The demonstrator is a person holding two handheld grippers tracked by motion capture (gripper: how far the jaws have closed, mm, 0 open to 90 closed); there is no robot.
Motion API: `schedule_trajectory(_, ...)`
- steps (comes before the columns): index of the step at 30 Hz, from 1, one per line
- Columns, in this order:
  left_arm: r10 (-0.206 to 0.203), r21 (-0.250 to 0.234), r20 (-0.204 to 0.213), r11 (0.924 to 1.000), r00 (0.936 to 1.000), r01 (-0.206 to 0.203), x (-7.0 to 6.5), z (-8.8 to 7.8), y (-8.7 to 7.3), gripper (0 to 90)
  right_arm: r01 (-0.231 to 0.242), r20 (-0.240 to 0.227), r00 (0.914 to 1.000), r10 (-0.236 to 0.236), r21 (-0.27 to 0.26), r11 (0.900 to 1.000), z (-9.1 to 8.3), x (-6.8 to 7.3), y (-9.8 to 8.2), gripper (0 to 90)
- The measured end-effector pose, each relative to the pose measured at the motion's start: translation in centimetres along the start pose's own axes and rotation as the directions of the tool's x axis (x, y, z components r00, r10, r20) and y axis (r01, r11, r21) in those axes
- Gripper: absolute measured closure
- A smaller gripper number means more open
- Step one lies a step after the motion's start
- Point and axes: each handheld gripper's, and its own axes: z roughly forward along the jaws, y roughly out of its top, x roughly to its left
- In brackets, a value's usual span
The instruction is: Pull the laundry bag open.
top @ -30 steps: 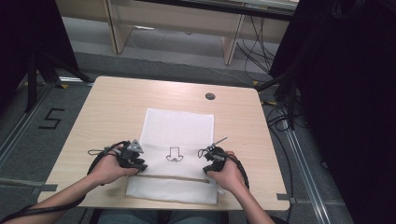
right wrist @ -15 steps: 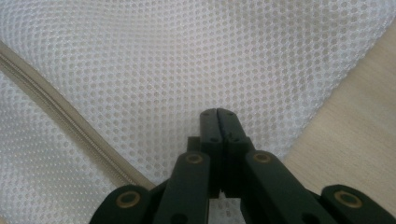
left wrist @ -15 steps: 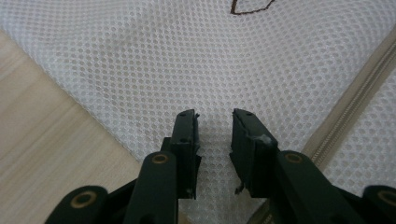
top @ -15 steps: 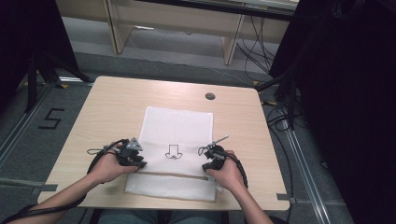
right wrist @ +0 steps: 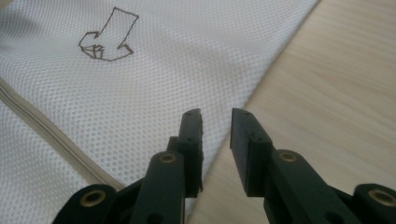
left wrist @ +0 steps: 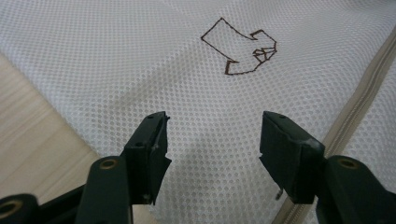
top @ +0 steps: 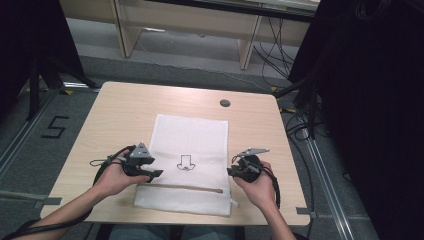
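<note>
Now we see the mesh bag point(top: 190, 165) lying flat toward the surface's near edge. Our left gripper point(left wrist: 212, 140) has just opened wide over its left edge, holding nothing. Our right gripper point(right wrist: 216, 135) has just opened a narrow gap at the bag's right edge, gripping nothing.

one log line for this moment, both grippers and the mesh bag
left gripper: jaws just opened wide over white mesh bag, nothing held | right gripper: jaws just parted at bag's edge, nothing held | bag: flat on table

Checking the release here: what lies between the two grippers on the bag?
In the high view, between the left gripper and right gripper lies the white mesh bag, bearing its drawn arrow mark and zipper.
</note>
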Motion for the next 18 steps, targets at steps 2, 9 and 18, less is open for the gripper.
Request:
schedule_trajectory(2, -0.013, -0.005, -0.001, 0.9999, 0.9999, 0.013, 0.12, 0.06, -0.08, 40.4, 0.036, 0.018, 0.9992, -0.036, -0.046, 0.998, -0.24, -0.48, -0.14, 73.7)
schedule_trajectory(9, -0.024, -0.016, 0.003, 0.9996, 0.9997, 0.024, 0.22, 0.06, -0.21, 39.9, 0.033, 0.018, 0.9993, -0.032, -0.018, 0.999, -0.67, -0.52, -0.22, 69.0)
schedule_trajectory(18, 0.000, -0.022, 0.023, 0.9998, 0.9997, 0.000, 0.10, 0.24, -0.19, 40.4, 0.059, -0.002, 0.9982, -0.059, 0.002, 0.998, 0.02, -0.68, -0.43, 68.4)
